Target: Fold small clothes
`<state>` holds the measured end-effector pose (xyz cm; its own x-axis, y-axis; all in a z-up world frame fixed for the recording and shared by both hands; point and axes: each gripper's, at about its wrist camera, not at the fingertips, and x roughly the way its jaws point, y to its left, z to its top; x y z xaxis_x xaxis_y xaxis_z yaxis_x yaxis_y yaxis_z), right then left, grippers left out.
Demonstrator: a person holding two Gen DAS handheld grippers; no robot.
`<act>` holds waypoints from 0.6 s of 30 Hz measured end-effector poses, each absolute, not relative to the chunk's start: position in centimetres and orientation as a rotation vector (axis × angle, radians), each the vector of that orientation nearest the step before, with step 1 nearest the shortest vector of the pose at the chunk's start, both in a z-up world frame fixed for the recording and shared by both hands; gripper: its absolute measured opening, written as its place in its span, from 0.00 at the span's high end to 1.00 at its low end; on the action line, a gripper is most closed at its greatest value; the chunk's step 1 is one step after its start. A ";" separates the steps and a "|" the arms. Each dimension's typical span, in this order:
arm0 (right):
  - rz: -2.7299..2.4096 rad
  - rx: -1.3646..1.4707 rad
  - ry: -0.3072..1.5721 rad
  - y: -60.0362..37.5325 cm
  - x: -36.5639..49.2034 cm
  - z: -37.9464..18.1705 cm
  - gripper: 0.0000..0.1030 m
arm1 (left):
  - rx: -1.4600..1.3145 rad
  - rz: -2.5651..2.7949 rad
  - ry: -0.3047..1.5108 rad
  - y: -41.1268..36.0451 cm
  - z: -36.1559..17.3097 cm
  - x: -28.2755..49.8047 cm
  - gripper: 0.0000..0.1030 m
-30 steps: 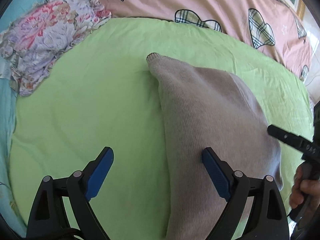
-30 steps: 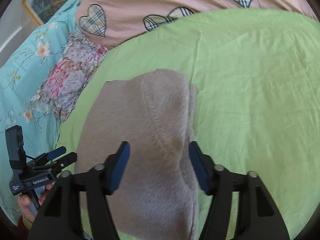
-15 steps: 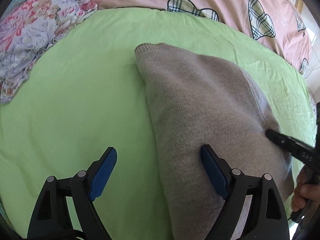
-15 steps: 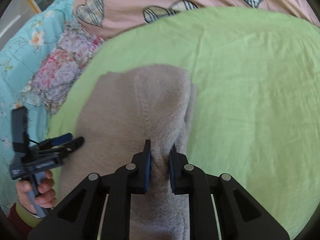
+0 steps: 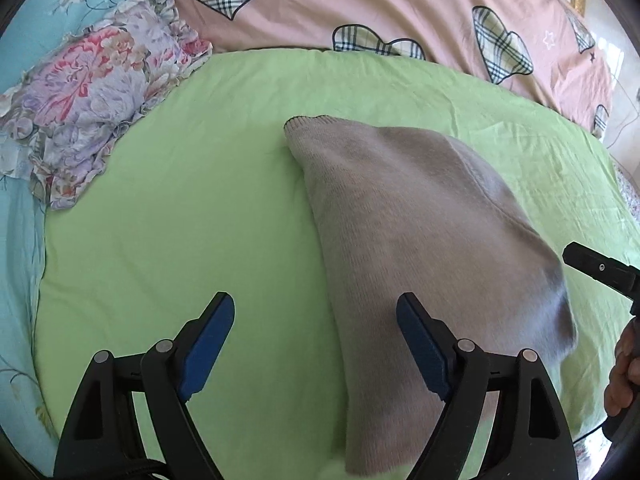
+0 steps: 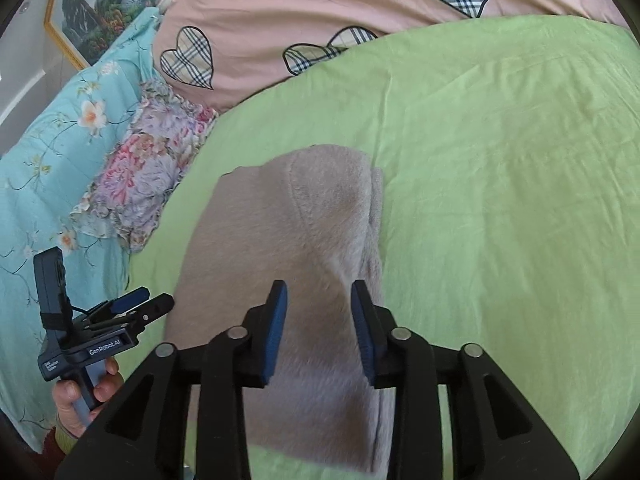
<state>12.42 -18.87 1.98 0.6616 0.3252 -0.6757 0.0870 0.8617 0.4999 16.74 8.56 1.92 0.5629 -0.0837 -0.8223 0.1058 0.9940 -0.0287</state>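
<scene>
At the far left lie a blue quilt [image 5: 24,240] and a floral cloth [image 5: 92,120], pushed off the green sheet [image 5: 180,208], probably to leave folding room. The left tongs [image 5: 316,344] hover with jaws wide apart and closing slightly, one pad over bare sheet, the other over the garment's edge, clamping nothing. The knit [image 5: 416,240], a beige piece already doubled into a narrow shape, lies mid-sheet with its ribbed hem pointing to the pink duvet [image 5: 400,12]. The right tongs [image 6: 320,332] sit above its near end, jaws opening, fabric below but not pinched, likely just let go so the fold settles. Another fold probably remains.
</scene>
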 end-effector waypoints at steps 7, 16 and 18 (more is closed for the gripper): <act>0.175 0.476 0.858 -16.6 8.1 2.3 0.50 | 0.056 -0.133 0.972 7.7 2.3 11.0 0.18; 0.216 0.318 0.896 -12.6 4.0 2.4 0.25 | 0.105 -0.088 1.017 7.2 0.8 7.6 0.16; 0.208 0.294 0.915 -12.1 3.6 2.2 0.24 | 0.125 -0.081 1.022 7.2 0.6 7.3 0.16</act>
<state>3.63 -12.15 2.23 0.5941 0.3003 -0.7463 -0.0525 0.9402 0.3366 7.28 7.17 0.62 0.5198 -0.0089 -0.8543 0.1258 0.9898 0.0662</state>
